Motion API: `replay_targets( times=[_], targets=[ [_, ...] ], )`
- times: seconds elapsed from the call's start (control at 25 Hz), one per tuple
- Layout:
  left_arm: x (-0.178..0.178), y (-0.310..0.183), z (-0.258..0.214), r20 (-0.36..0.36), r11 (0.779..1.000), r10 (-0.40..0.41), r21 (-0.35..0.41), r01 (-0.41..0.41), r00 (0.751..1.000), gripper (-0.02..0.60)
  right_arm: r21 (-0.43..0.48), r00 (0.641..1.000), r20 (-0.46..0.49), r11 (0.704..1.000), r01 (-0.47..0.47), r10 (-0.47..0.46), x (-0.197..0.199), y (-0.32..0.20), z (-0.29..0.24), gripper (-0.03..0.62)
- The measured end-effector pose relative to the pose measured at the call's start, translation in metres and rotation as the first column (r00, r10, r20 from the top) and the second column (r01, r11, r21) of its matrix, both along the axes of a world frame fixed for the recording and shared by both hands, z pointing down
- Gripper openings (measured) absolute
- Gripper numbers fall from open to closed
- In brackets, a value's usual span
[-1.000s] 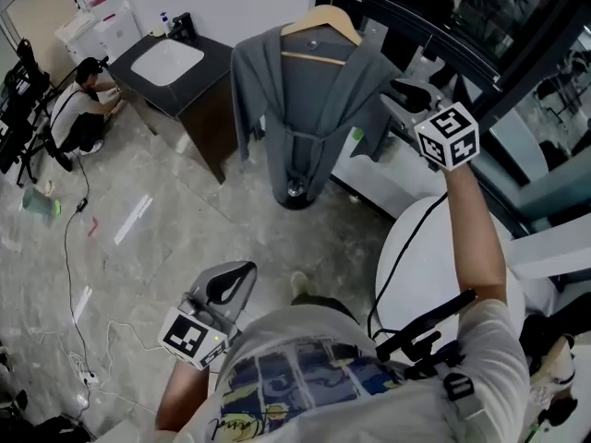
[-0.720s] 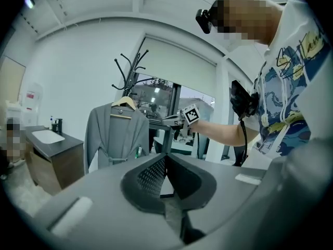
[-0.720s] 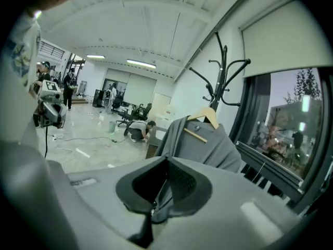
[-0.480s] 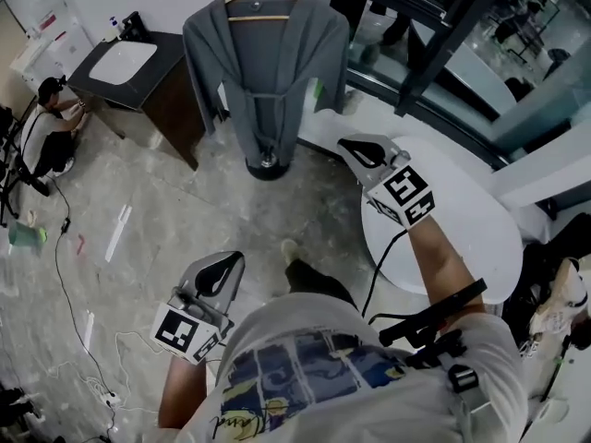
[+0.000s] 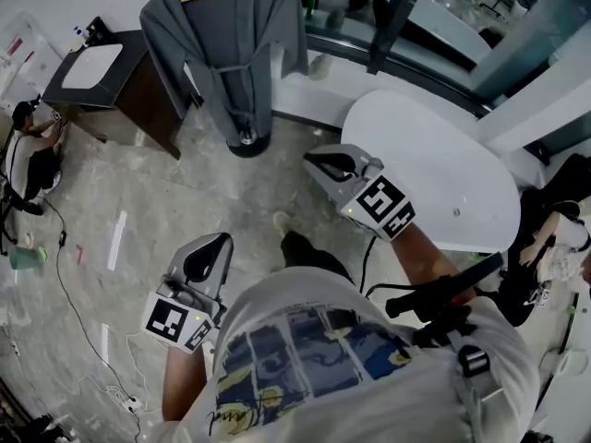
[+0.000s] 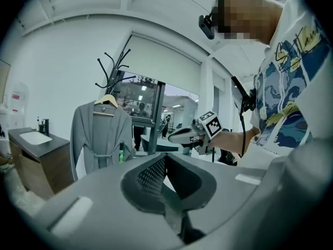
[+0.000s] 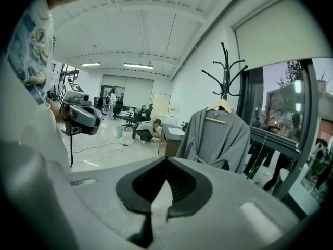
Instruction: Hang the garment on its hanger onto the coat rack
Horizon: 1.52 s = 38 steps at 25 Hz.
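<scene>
Upper left of the head view, the garment (image 5: 231, 44) is soft, matt grey cloth — its hanger (image 7: 221, 107) pale wood; floor (image 5: 138, 210) glossy stone, table (image 5: 434, 164) smooth white.

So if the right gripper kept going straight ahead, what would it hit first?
Probably the dark sink cabinet, just left of the grey robe on the coat rack. Nothing nearer shows. Depth is unclear, so the robe's sleeve could come first.

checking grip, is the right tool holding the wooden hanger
No, the right tool is shut and empty; the wooden hanger with the grey robe hangs on the black coat rack.
</scene>
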<state>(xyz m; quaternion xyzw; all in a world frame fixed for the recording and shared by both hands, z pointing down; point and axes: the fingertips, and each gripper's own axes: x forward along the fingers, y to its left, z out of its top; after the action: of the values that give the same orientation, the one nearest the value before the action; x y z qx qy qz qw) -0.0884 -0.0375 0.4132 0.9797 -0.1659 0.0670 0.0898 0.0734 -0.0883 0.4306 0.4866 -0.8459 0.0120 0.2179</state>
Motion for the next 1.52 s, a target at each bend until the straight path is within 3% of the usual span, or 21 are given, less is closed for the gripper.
replay_targets(
  times=[0.88,1.52],
  targets=[
    [0.011,0.029,0.011,0.006,1.000,0.010,-0.025,-0.010,1.000,0.005,-0.012,0.992,0.036,0.993,0.119,-0.119,-0.044,0.055,0.004,0.003],
    [0.022,0.027,0.012,0.000,0.999,0.027,-0.037,-0.027,1.000,0.005,-0.013,0.991,0.010,0.991,0.135,-0.135,-0.044,0.060,0.003,0.002]
  ],
)
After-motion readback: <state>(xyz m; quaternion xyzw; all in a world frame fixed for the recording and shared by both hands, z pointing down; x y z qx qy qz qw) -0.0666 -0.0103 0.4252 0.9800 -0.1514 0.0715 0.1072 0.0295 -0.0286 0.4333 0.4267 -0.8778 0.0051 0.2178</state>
